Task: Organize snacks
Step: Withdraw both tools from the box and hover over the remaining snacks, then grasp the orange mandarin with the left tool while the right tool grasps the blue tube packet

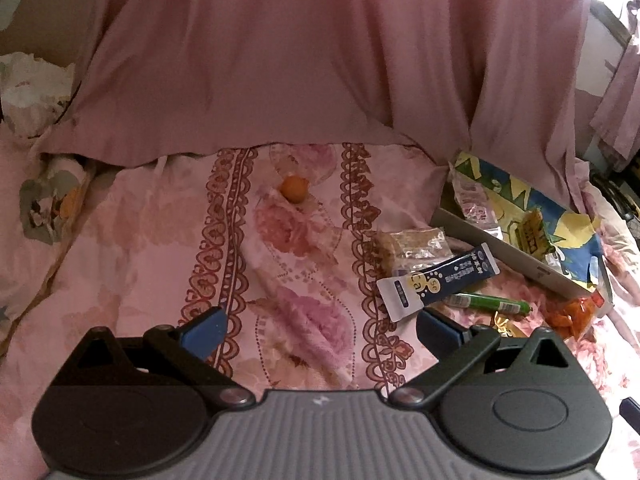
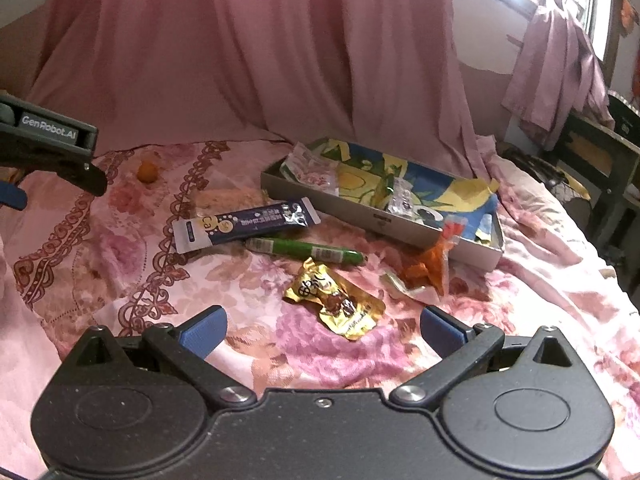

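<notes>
Snacks lie on a pink floral bedspread. A shallow grey box (image 2: 400,229) (image 1: 500,246) with a blue-yellow lining holds a few clear-wrapped snacks (image 2: 310,172). Outside it lie a navy and white stick pack (image 2: 244,224) (image 1: 436,280), a green sausage stick (image 2: 308,251) (image 1: 492,303), a gold wrapper (image 2: 336,300), an orange packet (image 2: 430,264) (image 1: 572,314), a clear-wrapped cake (image 1: 412,246) and a small orange ball (image 1: 294,189) (image 2: 147,171). My right gripper (image 2: 322,328) is open just before the gold wrapper. My left gripper (image 1: 320,326) is open over bare bedspread, left of the stick pack.
A pink curtain (image 1: 320,52) hangs behind the bed. Crumpled bedding and a pillow (image 1: 52,200) sit at the far left. A dark wooden chair (image 2: 600,172) stands past the bed's right edge under a bright window. The left gripper's body (image 2: 48,140) shows in the right wrist view.
</notes>
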A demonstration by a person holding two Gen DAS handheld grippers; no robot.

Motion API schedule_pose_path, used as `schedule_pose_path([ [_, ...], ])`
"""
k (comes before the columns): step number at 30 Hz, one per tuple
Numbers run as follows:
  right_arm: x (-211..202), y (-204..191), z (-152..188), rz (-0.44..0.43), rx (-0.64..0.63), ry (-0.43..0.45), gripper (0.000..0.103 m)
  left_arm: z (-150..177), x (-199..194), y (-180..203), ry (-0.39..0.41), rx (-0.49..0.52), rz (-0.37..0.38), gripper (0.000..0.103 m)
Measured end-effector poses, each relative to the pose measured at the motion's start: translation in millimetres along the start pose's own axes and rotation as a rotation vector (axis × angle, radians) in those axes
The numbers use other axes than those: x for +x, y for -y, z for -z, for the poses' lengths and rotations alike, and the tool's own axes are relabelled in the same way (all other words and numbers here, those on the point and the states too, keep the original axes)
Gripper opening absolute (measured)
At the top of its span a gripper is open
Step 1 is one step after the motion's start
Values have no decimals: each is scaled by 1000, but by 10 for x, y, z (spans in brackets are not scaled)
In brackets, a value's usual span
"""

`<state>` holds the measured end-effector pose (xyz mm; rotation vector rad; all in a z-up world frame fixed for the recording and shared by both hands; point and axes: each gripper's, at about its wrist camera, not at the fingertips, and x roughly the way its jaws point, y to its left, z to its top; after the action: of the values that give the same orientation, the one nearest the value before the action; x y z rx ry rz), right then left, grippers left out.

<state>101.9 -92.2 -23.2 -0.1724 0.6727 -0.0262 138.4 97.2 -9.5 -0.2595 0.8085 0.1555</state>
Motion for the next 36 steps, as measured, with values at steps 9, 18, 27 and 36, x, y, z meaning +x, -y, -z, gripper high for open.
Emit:
schedule_pose_path([
  [9,247,-80,-163,-54,-17,35,102,-159,297,-22,-68,-52,17,103],
  [18,593,-220,-373,-208,22,67,102,-467,736,-123,-140,-83,20,103],
  [27,1108,-330,-534,-324,134,-12,101,-640,1120,-120,-140,42,-55,103],
  [36,1602,-385,-665,-353,322,-143,96,-927,1478,-24,-27,192,-110,102],
])
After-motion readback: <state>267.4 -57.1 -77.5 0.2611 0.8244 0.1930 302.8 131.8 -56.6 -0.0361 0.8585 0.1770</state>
